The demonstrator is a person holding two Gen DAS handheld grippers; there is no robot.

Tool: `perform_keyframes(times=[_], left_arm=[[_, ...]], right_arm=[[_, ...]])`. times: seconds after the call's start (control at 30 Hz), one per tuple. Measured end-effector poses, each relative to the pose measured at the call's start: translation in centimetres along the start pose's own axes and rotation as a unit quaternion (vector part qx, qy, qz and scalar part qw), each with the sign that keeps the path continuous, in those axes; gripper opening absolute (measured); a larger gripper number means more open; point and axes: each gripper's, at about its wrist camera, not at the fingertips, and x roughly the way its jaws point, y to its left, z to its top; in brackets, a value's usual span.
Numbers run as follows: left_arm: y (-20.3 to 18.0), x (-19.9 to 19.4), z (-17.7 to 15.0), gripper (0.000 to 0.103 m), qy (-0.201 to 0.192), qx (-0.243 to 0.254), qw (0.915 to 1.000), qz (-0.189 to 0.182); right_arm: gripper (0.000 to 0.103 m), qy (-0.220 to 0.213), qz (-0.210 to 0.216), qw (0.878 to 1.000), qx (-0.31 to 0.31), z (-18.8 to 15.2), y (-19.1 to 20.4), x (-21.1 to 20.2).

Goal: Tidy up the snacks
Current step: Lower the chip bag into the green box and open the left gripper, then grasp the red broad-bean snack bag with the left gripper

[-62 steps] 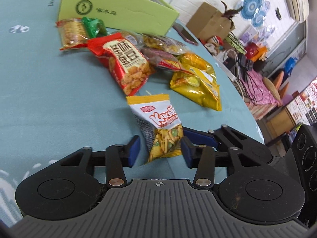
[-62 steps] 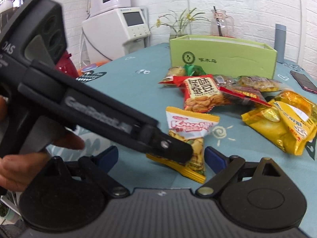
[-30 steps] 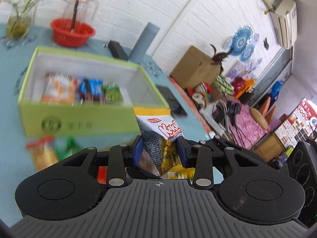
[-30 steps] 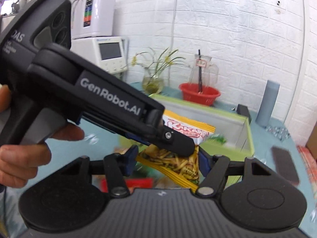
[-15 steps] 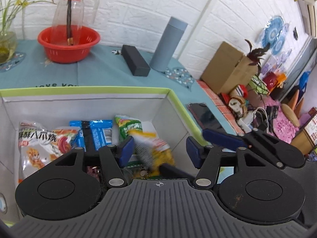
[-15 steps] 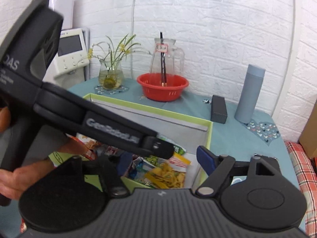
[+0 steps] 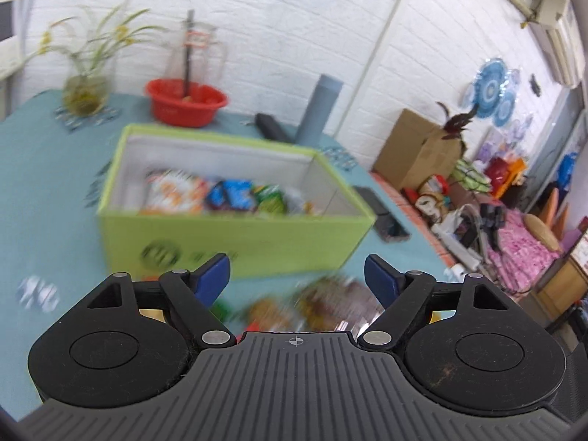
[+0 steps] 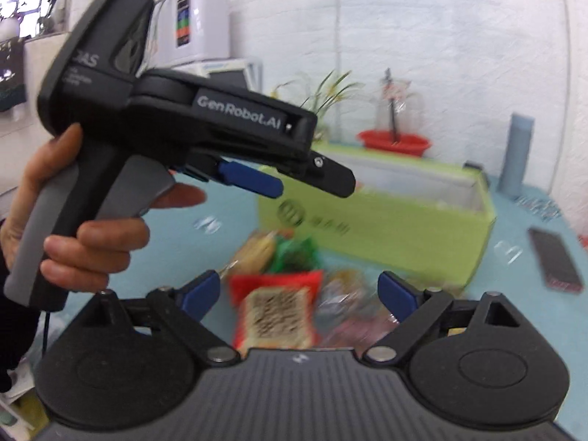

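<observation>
A lime-green box (image 7: 235, 235) stands on the teal table with several snack packets (image 7: 220, 194) inside it. My left gripper (image 7: 297, 279) hangs in front of the box, jaws opening, nothing between them. Blurred loose snacks (image 7: 323, 308) lie on the cloth below it. In the right wrist view the box (image 8: 386, 220) is farther back; a red packet (image 8: 277, 308) and other loose snacks (image 8: 279, 250) lie on the table under my right gripper (image 8: 299, 290), whose jaws are opening with nothing held. The left gripper (image 8: 290, 180), held in a hand (image 8: 92, 228), crosses the upper left.
Behind the box stand a red bowl (image 7: 185, 101), a glass jug (image 7: 196, 51), a plant vase (image 7: 86, 88), a grey cylinder (image 7: 319, 106) and a black case (image 7: 270, 130). A phone (image 8: 555, 261) lies right of the box. Cardboard and clutter (image 7: 477, 183) sit beyond the table's right edge.
Both grippers let the yellow-and-white packet drop into the box, opened wider and drew back from it. The loose snacks in front of the box are in view again.
</observation>
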Motion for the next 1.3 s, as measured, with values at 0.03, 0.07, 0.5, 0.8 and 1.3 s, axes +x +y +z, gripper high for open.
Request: perform_keyframes(times=[0.03,0.07,0.5,0.8,1.3], left_arm=[[0.5,-0.7,-1.3,0.068,0.006,-0.010,0.9999,0.011],[0.9,-1.1,-2.3,0.068,0.013,-0.021,0.9996,0.017],[4.7,0.8,-7.6,0.049,0.099,-0.097,0.9903,-0.011],[4.2,-1.1,-9.2,0.035,0.099,-0.080,0.9916,-0.017],[2.5,-5.9,-11.4,0.051,0.078,-0.074,0.9942,-0.011]], right_arm=[[0.092,0.010,0.006,1.000,0.002,-0.6,0.5,0.5],[0.092,0.020,0.011,1.000,0.004,-1.1,1.2,0.9],[0.093,0.094,-0.017,0.995,-0.036,-2.2,3.6,7.1],[0.093,0.087,0.002,0.996,-0.016,-3.1,6.2,5.3],[0.093,0.067,-0.036,0.997,0.008,-5.4,7.9,0.7]])
